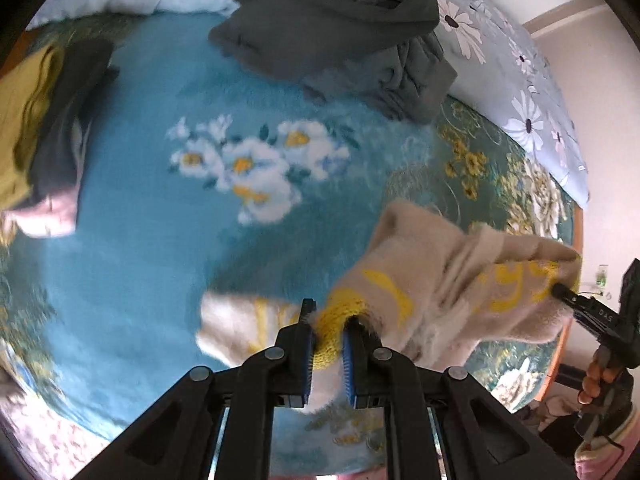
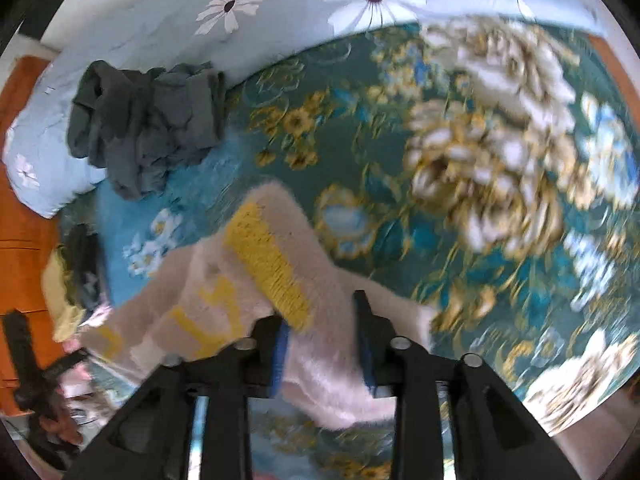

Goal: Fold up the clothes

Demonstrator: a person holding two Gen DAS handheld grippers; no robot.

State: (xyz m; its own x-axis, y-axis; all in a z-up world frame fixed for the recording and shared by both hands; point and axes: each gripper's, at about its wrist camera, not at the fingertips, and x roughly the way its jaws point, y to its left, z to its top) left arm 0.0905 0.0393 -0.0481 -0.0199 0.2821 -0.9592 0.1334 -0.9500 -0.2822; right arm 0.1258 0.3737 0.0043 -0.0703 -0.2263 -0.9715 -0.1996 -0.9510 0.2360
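The cream sweater [image 1: 432,280] hangs stretched between the two tools above the blue flowered blanket [image 1: 140,240], not lying flat on it; the left gripper [image 1: 327,344] is closed narrow on a yellow ribbed band [image 1: 336,320] of the sweater, and the right gripper [image 2: 322,340] has fluffy fabric between its fingers, though the gap looks fairly wide and I cannot tell whether it truly pinches or the cloth merely drapes there; if that hold is loose, the sweater could slide out on one side and drop in a heap, losing any crease; the fuzzy pile is slippery and thick, so a bunched grip on the rib alone may also let the body twist, folding crooked; the pictures are blurred, which suggests brisk motion, and a hasty swing could drag the hem across the plush blanket and rumple it; the knit is soft, long-haired, with yellow lettering [image 2: 208,312]; a crumpled grey garment [image 1: 332,28] lies near the pale daisy-printed pillow [image 1: 520,80], and a stack of yellow, dark and pink clothes [image 1: 44,120] sits at the blanket's far edge.
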